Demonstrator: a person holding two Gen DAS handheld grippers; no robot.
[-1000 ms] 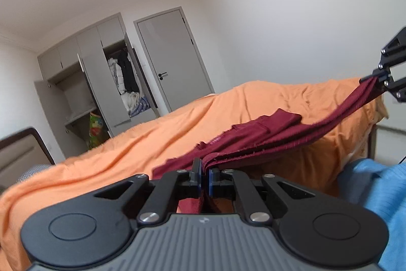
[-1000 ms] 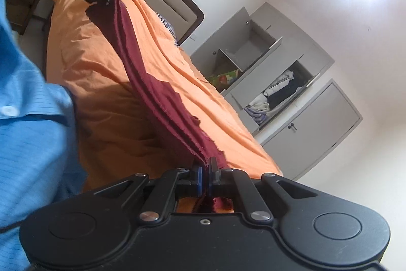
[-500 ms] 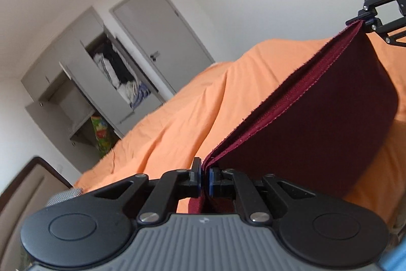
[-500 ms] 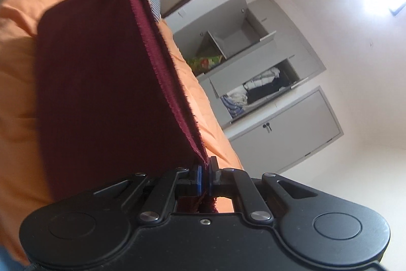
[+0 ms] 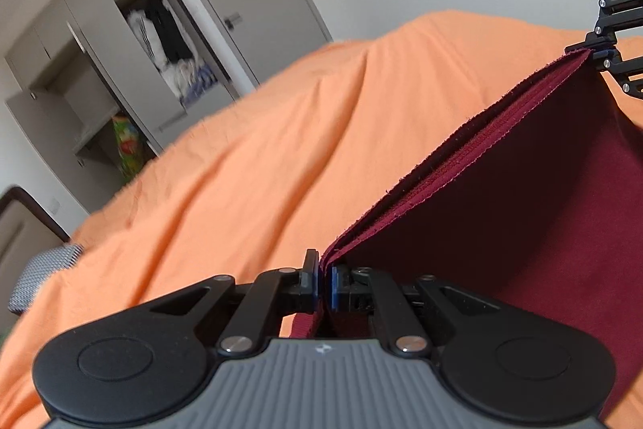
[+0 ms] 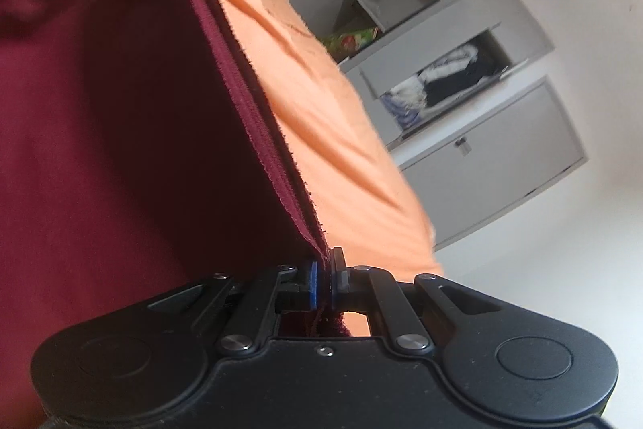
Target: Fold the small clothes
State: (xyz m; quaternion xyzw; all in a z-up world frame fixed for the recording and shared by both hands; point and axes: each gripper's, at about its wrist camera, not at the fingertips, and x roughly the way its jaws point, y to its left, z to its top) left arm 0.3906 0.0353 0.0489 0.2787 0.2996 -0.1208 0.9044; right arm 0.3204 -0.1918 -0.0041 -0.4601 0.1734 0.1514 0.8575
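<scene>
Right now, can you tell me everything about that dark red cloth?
The maroon garment looks like soft knit fabric, doubled so several stitched, slightly fuzzy edges run together along its top. That edge is stretched taut between the left tool and the right tool, each shut on one end. The rest hangs down as a flat sheet over the orange bedspread.

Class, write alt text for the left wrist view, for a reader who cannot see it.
The left gripper, jaws shut, pinches one end of a maroon cloth whose upper edge stretches to the right gripper at far right. Behind lies an orange bedspread, with an open wardrobe beyond.
</scene>
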